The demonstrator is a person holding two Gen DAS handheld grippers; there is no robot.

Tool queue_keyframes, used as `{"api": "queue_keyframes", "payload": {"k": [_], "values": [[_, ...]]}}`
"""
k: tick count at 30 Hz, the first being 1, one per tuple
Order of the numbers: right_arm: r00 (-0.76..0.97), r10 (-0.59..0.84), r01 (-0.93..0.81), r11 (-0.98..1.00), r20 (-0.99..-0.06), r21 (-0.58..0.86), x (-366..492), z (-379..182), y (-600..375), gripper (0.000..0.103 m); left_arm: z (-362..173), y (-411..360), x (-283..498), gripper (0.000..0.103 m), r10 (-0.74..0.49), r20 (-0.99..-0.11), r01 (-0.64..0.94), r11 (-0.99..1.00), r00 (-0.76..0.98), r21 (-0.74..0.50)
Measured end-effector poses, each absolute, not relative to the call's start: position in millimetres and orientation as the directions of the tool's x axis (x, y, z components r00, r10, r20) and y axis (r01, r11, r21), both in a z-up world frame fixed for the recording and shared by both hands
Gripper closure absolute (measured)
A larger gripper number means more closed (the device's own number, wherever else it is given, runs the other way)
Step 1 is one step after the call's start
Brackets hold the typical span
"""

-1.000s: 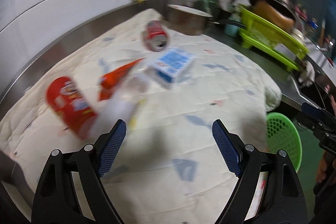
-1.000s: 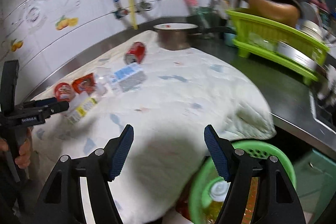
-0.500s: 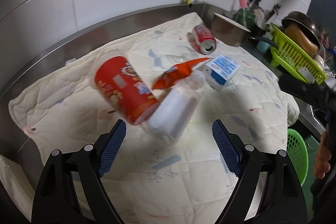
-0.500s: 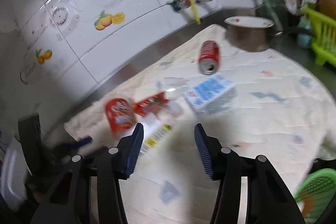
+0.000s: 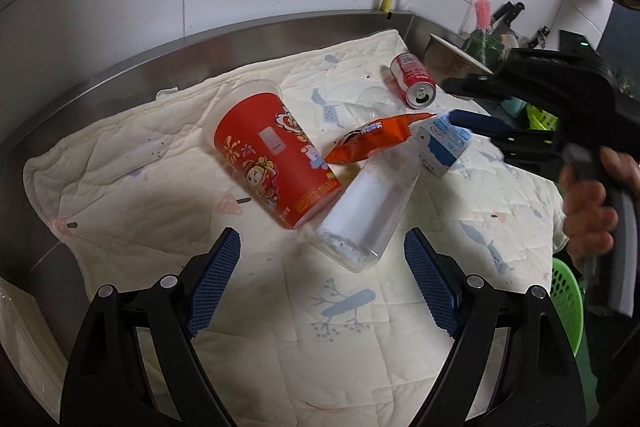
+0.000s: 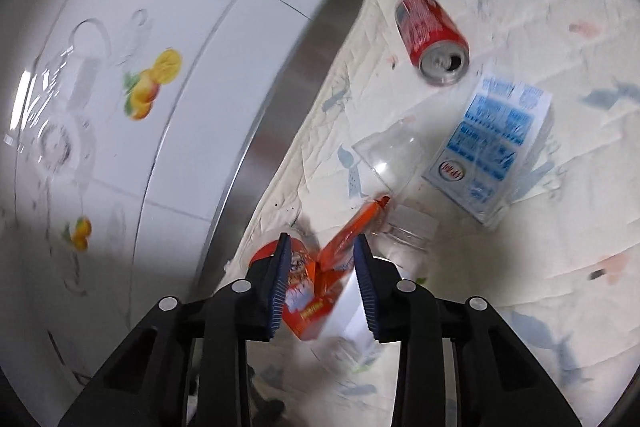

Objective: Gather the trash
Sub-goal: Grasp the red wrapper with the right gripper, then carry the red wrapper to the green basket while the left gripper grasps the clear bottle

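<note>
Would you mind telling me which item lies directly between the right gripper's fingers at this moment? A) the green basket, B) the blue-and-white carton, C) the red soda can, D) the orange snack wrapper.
D: in the right wrist view the right gripper has its narrowed, not yet closed fingers on either side of the orange snack wrapper, while the red soda can and blue-and-white carton lie farther off.

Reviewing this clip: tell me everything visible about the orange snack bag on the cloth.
The snack bag is a crumpled, glossy orange foil packet with white and blue print. It lies on the quilted cloth, among the red cup, the clear plastic bottle and the blue-and-white carton, one pointed corner aimed at the carton. It seems to overlap the bottle's top end. The right gripper has its jaws either side of it, not visibly pressed on it.
</note>
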State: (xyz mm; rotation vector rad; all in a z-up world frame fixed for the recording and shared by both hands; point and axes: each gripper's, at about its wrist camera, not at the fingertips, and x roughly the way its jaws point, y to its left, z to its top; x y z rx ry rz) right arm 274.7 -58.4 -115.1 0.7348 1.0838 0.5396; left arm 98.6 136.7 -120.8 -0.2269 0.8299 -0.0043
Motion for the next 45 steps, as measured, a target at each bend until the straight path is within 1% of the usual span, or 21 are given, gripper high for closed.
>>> {"api": "queue_keyframes", "payload": {"k": [6, 8, 9, 10, 12, 13, 14, 20, 27, 31, 32, 39, 45], "values": [[0.355, 0.670, 0.031, 0.689, -0.652, 0.724, 292, -134, -43, 0.074, -122, 139, 101, 0.020, -0.097, -0.730, -0.083, 0.975, 0.677, -0.206], [0.344, 0.675, 0.052, 0.681, -0.653, 0.731, 295, -141, -42, 0.076, -122, 140, 101, 0.020, -0.098, -0.728, -0.084, 0.974, 0.678, -0.209], [0.344, 0.670, 0.057, 0.684, -0.657, 0.727, 296, -143, -41, 0.078, -122, 141, 102, 0.020, -0.098, -0.729, -0.085, 0.974, 0.678, -0.210], [0.343, 0.668, 0.050, 0.689, -0.660, 0.723, 298, -145, -40, 0.085, -123, 141, 102, 0.020, -0.098, -0.729, -0.086, 0.974, 0.677, -0.211], [0.339, 0.666, 0.051, 0.692, -0.664, 0.720, 299, -150, -41, 0.091, -123, 141, 103, 0.020, -0.096, -0.730, -0.086, 0.974, 0.677, -0.208], [0.344, 0.672, 0.052, 0.684, -0.656, 0.728, 299, -151, -43, 0.097, -123, 141, 104, 0.020, -0.096, -0.730, -0.085, 0.975, 0.676, -0.207], [0.346, 0.675, 0.048, 0.681, -0.651, 0.731, 299, -151, -43, 0.101, -123, 141, 104, 0.020, -0.096, -0.731, -0.085, 0.975, 0.675, -0.206], [0.396, 0.679, -0.020, 0.679, -0.618, 0.734, 287, -133, -53, 0.102, -121, 134, 110, 0.020, -0.105, -0.730, -0.060, 0.979, 0.675, -0.195], [0.469, 0.658, -0.127, 0.710, -0.589, 0.693, 254, -100, -84, 0.102, -118, 111, 133, 0.021, -0.156, -0.727, 0.044, 0.984, 0.668, -0.171], [0.519, 0.631, -0.158, 0.734, -0.577, 0.660, 232, -87, -110, 0.102, -124, 95, 155, 0.021, -0.183, -0.742, 0.109, 0.983, 0.645, -0.148], [0.529, 0.624, -0.165, 0.740, -0.575, 0.652, 227, -85, -116, 0.102, -127, 90, 161, 0.021, -0.167, -0.753, 0.112, 0.986, 0.637, -0.124], [0.600, 0.541, -0.169, 0.805, -0.589, 0.568, 185, -70, -166, 0.102, -146, 75, 195, 0.021, -0.149, -0.795, 0.150, 0.986, 0.587, -0.074], [0.646, 0.457, -0.125, 0.853, -0.612, 0.506, 147, -67, -216, 0.102, -159, 69, 210, 0.021, -0.131, -0.821, 0.176, 0.984, 0.555, -0.038]]}}
